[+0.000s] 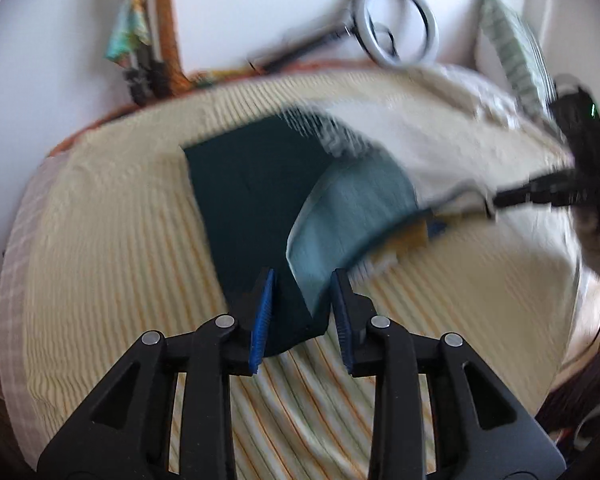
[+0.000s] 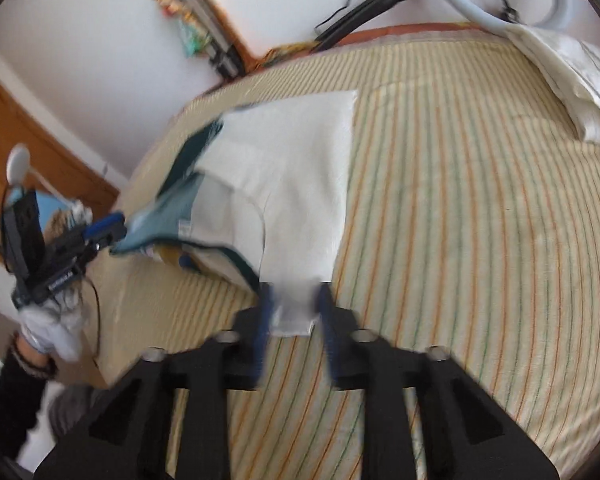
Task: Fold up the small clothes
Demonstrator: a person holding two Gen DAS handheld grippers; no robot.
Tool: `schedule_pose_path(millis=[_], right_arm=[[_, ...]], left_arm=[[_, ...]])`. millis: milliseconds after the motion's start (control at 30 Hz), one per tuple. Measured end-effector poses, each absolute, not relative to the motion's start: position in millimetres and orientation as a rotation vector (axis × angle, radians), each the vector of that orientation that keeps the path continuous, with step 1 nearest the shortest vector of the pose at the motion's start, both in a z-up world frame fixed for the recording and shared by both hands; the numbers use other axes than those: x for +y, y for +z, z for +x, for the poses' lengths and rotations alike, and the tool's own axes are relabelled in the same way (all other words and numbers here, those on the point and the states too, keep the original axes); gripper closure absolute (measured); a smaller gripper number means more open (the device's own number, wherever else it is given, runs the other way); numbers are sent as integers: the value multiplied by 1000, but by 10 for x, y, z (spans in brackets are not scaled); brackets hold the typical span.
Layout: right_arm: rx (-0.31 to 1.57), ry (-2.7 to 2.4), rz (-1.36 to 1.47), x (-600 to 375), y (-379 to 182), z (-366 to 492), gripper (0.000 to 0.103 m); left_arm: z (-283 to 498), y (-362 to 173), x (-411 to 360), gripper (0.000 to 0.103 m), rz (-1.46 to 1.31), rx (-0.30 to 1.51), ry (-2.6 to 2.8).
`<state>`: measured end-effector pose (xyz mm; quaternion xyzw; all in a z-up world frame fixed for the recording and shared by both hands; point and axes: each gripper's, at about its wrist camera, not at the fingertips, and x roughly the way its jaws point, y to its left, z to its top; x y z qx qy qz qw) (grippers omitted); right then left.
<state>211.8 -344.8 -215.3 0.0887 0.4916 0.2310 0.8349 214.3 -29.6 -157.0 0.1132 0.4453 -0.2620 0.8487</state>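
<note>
A small garment, dark teal and cream with a light blue inside, lies on a striped bed sheet. In the left wrist view my left gripper [image 1: 302, 308] stands part open around the dark teal corner [image 1: 252, 204], its light blue flap [image 1: 348, 220] lifted. My right gripper [image 1: 484, 204] holds the cream edge at the right. In the right wrist view my right gripper [image 2: 294, 312] has the cream corner [image 2: 292, 184] between its fingers, jaws apart, blurred. My left gripper [image 2: 112, 234] there pinches the blue edge.
The yellow striped sheet [image 2: 460, 240] covers the bed. A cream pillow [image 2: 572, 80] lies at the far right. A ring light [image 1: 400, 24] on a black arm leans by the white wall. A wooden door [image 2: 28, 128] stands at the left.
</note>
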Motion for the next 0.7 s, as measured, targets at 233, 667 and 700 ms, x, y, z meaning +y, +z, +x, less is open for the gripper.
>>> schedule_pose_path(millis=[233,667,700], right_arm=[[1015,531,24,-3395,-1932,1949,95],[862,691,100,-2822,-1275,3162,95],[868,699,107,-2749,-1303,3272,95]], left_arm=[[1990,-1502,-136,74,303,943,-553],[2714,-1090,-708,74,143,859,-573],[2766,-1130,-747,74,130,872,-577]])
